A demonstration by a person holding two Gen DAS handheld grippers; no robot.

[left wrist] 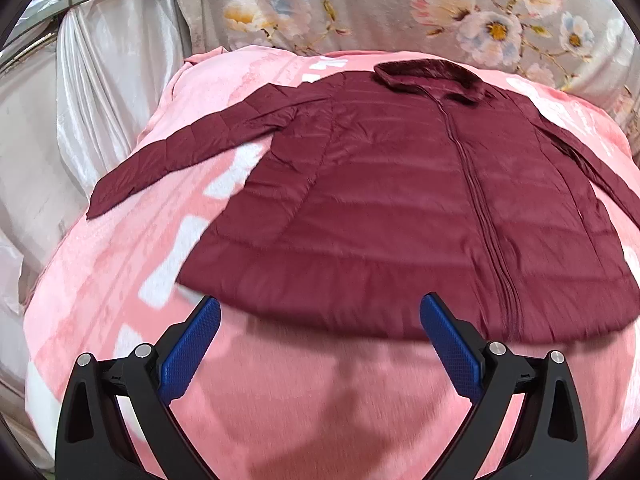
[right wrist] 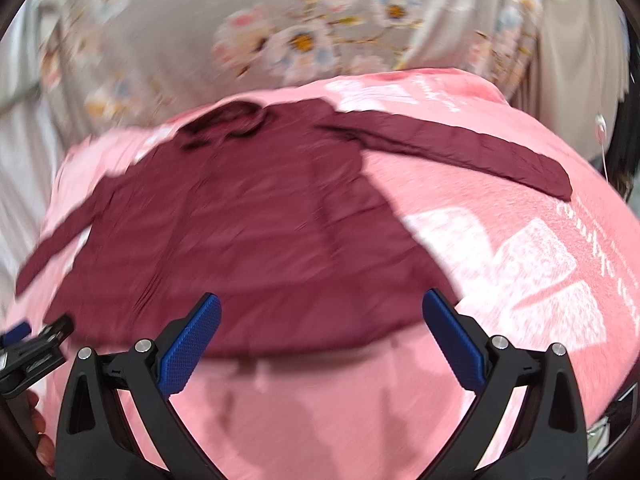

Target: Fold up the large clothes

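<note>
Maroon jacket (left wrist: 400, 200) lies flat mid-frame; left claw (left wrist: 320, 312) and right claw (right wrist: 322, 310) gape wide, empty; slick quilting may slip when pinched.

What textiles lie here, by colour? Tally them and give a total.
Maroon: 1, the quilted jacket, spread flat, sleeves out.
Pink and white: 1, the fleece blanket beneath it.
Grey floral: 1, the sheet behind.
White satin: 1, the drape at left.
Total: 4.

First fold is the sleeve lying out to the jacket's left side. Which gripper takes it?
Probably left. The left gripper sits open at the jacket hem, with that sleeve on its side; the right gripper faces the other sleeve.
</note>
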